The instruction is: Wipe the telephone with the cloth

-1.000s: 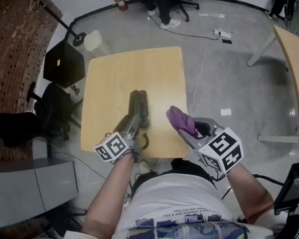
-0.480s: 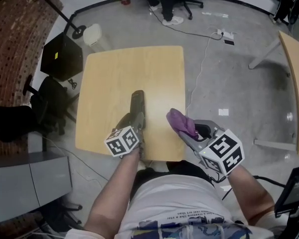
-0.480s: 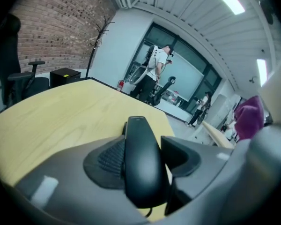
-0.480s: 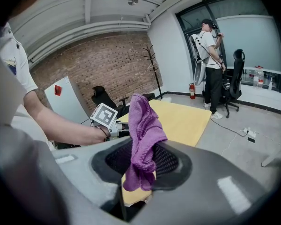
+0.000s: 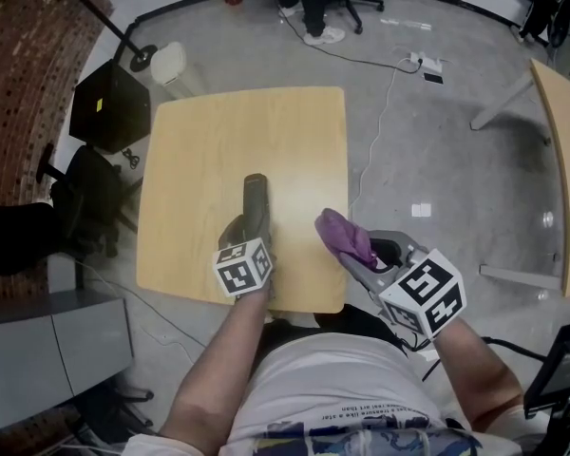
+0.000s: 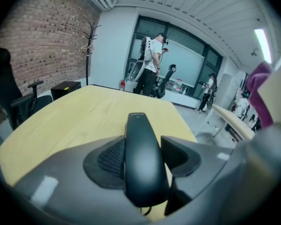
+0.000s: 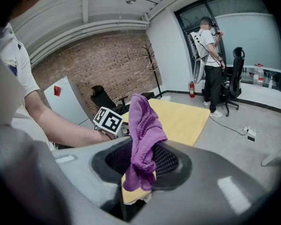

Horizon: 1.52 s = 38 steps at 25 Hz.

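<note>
The jaws of the left gripper (image 6: 141, 156) are closed on the near end of the telephone (image 5: 255, 194), one pad on each narrow side. The jaws of the right gripper (image 7: 143, 162) pinch a fold of the purple cloth (image 7: 143, 123), which stands up in a soft tuft above them and hangs limp below.

The telephone here is a dark handset. It points away from us along the middle of the bench (image 5: 218, 126), close to its near edge. We cannot tell whether its far tip rests on the wood. The cloth hangs just to its right, not touching it.

We judge the handset to be light, stiff and smooth, so it may slip or pivot under a sideways push. The hold at the near end suits the job, since it leaves the long top face bare for wiping. We would wipe along its length rather than across. The cloth is soft and will fold over on contact, so the loose tuft should meet the plastic, not the hard jaws.

Beyond the bench lie a black box (image 5: 111, 107) on the floor at the left, a power strip (image 5: 427, 65) with its cable, and a person (image 6: 152, 62) standing by the far windows.
</note>
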Each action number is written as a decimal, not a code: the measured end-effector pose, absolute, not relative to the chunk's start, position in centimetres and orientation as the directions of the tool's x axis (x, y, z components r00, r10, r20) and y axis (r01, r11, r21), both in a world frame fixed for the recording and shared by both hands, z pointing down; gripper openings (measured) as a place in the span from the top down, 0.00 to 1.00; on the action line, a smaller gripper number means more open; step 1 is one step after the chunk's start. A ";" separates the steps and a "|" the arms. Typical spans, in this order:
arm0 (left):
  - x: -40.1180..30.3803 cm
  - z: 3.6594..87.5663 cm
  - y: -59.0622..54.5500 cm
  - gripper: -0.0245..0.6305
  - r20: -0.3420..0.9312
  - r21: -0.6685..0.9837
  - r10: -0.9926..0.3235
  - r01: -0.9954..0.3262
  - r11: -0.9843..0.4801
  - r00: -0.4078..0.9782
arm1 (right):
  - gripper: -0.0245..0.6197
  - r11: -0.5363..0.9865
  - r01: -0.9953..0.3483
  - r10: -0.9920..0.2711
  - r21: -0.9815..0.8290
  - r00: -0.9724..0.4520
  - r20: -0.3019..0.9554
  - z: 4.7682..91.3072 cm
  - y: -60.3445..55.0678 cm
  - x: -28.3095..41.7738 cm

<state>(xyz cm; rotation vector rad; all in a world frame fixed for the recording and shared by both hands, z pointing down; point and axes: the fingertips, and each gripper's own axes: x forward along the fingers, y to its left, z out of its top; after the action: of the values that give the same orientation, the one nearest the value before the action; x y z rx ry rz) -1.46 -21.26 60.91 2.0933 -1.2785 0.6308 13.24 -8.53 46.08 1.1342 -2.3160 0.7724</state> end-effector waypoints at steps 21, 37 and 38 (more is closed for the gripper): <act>-1.6 62.5 -20.7 0.44 0.731 0.096 -0.562 -0.873 -0.477 0.387 | 0.79 0.527 -0.797 -0.552 -0.295 -0.585 0.595 46.4 -9.6 12.0; -5.7 52.3 -14.4 0.38 0.556 0.179 -0.643 -0.832 -0.525 0.526 | 0.79 0.585 -0.778 -0.562 -0.231 -0.594 0.576 46.4 -8.6 9.4; -6.4 51.4 -13.7 0.38 0.540 0.198 -0.644 -0.825 -0.529 0.542 | 0.79 0.588 -0.779 -0.566 -0.217 -0.589 0.577 46.3 -8.3 9.1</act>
<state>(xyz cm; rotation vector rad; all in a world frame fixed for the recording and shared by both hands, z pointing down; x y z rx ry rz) -6.43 -13.69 51.40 2.3496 -1.1954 0.5674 9.11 -8.33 46.32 1.0746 -2.3683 0.6348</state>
